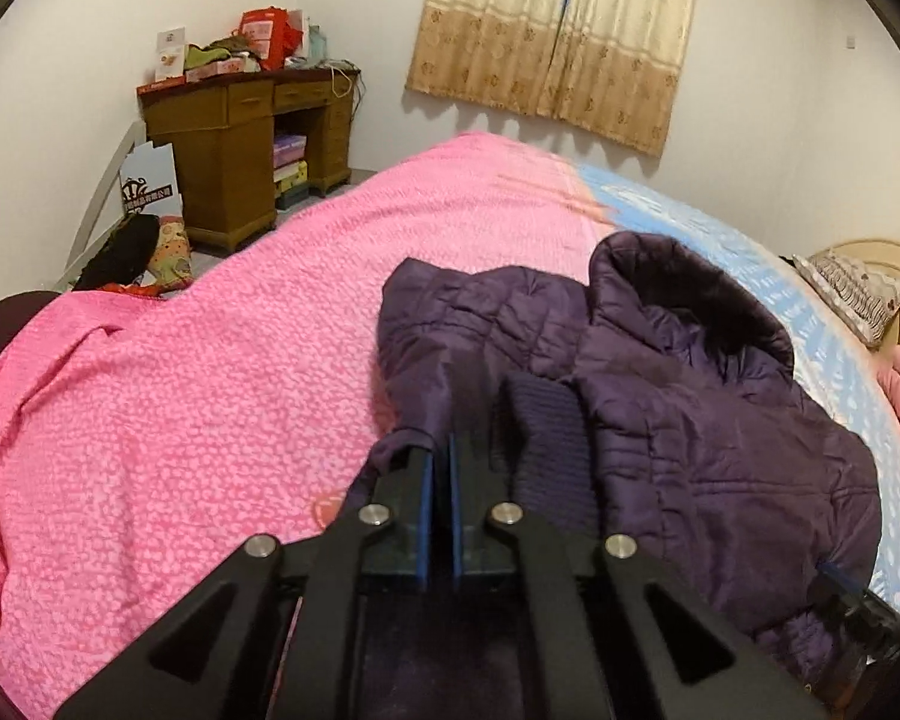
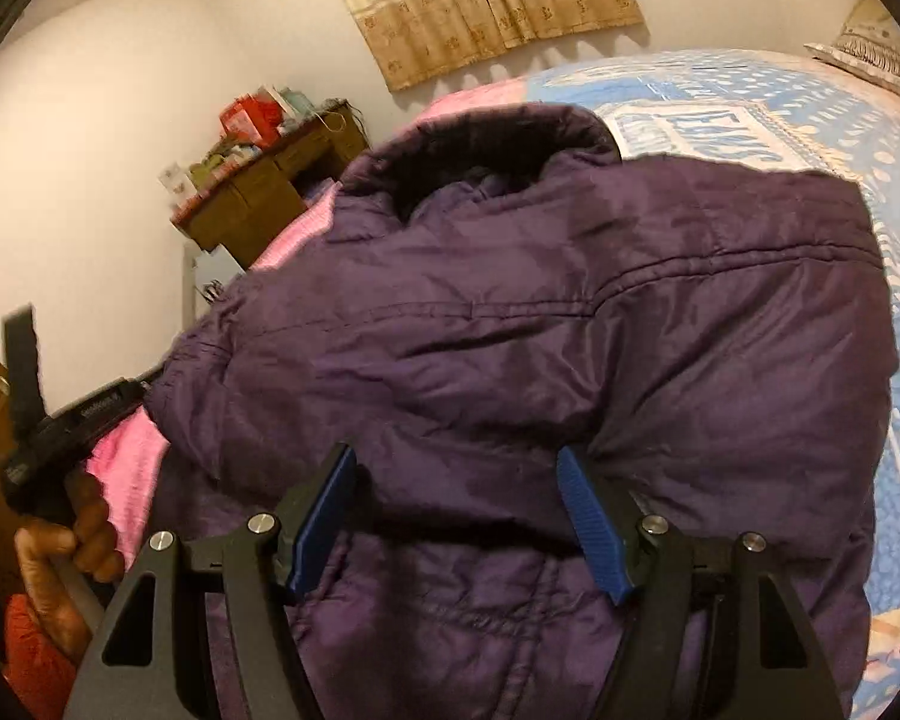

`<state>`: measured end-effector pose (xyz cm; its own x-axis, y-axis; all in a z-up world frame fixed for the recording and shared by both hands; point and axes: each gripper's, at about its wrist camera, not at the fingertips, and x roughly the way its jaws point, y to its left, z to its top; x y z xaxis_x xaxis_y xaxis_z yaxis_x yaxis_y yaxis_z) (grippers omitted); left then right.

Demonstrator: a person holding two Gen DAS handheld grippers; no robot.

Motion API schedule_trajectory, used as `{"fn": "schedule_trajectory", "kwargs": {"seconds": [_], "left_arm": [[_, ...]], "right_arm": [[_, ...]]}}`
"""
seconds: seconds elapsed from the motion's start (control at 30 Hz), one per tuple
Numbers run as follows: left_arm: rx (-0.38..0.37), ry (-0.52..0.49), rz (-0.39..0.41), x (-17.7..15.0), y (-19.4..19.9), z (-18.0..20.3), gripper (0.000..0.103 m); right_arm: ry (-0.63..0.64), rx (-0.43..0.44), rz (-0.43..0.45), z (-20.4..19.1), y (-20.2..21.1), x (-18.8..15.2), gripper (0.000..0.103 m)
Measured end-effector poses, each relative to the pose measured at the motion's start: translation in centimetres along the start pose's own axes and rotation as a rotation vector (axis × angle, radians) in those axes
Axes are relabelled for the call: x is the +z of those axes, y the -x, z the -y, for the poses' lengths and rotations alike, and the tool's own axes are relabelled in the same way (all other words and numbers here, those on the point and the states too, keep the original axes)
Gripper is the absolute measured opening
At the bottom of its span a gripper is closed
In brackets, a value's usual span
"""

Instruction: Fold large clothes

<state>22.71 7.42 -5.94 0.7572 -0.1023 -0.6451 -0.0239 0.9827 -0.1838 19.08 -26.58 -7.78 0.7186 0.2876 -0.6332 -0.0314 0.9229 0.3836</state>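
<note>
A dark purple padded jacket (image 1: 690,420) with a hood (image 1: 690,276) lies on the bed, partly on the pink cover (image 1: 210,390). My left gripper (image 1: 443,447) is shut on a fold of the jacket's near left edge, next to a ribbed knit cuff (image 1: 546,444). In the right wrist view the jacket (image 2: 540,300) fills the middle. My right gripper (image 2: 456,453) stands wide open over the jacket's near part. Its blue pads (image 2: 324,516) touch the fabric, which bulges between them. A hand (image 2: 72,540) holds the left gripper (image 2: 60,420) at the left edge.
A blue patterned sheet (image 1: 720,228) covers the bed's right side, with a pillow (image 1: 852,288) at its far end. A wooden desk (image 1: 246,138) piled with boxes stands by the far wall under a beige curtain (image 1: 558,42). Bags lie on the floor (image 1: 144,252).
</note>
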Motion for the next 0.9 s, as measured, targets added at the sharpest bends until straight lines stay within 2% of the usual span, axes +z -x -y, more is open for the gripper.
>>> {"fn": "schedule_trajectory", "kwargs": {"seconds": [0.07,0.17,0.33,0.43,0.5,0.57,0.6,0.63,0.67,0.7,0.77,0.8,0.83,0.87,0.9], "left_arm": [[-0.009,-0.007,0.002,0.0,0.2,0.1,0.005],[-0.041,0.03,0.014,0.3,0.6,-0.4,0.005],[-0.014,0.068,0.018,0.0,-0.1,-0.9,0.005],[0.048,0.05,-0.001,-1.0,-1.6,-0.4,0.005],[0.131,-0.032,-0.04,-1.9,-3.3,1.0,0.005],[0.162,-0.099,-0.054,-2.4,-3.9,2.0,0.006],[0.158,-0.129,-0.046,-2.3,-3.5,2.5,0.007],[0.151,-0.143,-0.039,-2.1,-3.0,2.4,0.013],[0.148,-0.154,-0.03,-1.9,-2.5,2.5,0.019],[0.131,-0.153,-0.036,-1.6,-2.1,2.3,0.031],[0.11,-0.126,-0.038,-1.0,-1.2,1.8,0.033],[0.13,-0.117,-0.019,-0.7,-0.4,1.7,0.042],[0.154,-0.119,0.012,-0.7,0.3,1.9,0.055],[0.176,-0.132,0.056,-0.3,1.3,2.1,0.06],[0.167,-0.155,0.099,0.1,2.4,2.6,0.066]], "right_arm": [[-0.039,0.018,0.077,0.7,1.9,0.5,0.071],[-0.137,-0.01,0.205,3.5,5.8,1.9,0.071],[-0.163,-0.079,0.267,6.7,9.1,3.6,0.071],[-0.171,-0.093,0.248,7.6,8.5,3.8,0.071],[-0.181,-0.103,0.188,8.3,6.4,3.7,0.071],[-0.185,-0.138,0.079,9.3,2.7,2.9,0.071],[-0.155,-0.159,0.068,9.4,1.8,2.3,0.071],[-0.092,-0.196,0.101,8.8,1.7,2.0,0.072],[-0.066,-0.219,0.098,8.3,1.5,2.0,0.074],[-0.048,-0.241,0.088,7.9,1.3,2.1,0.076],[-0.035,-0.247,0.077,7.8,1.3,2.3,0.077],[-0.04,-0.239,0.076,8.0,1.4,2.2,0.077],[-0.045,-0.229,0.074,8.1,1.5,2.2,0.077],[-0.046,-0.224,0.065,8.2,1.7,2.3,0.077],[-0.044,-0.226,0.05,8.1,1.8,2.5,0.077]]}}
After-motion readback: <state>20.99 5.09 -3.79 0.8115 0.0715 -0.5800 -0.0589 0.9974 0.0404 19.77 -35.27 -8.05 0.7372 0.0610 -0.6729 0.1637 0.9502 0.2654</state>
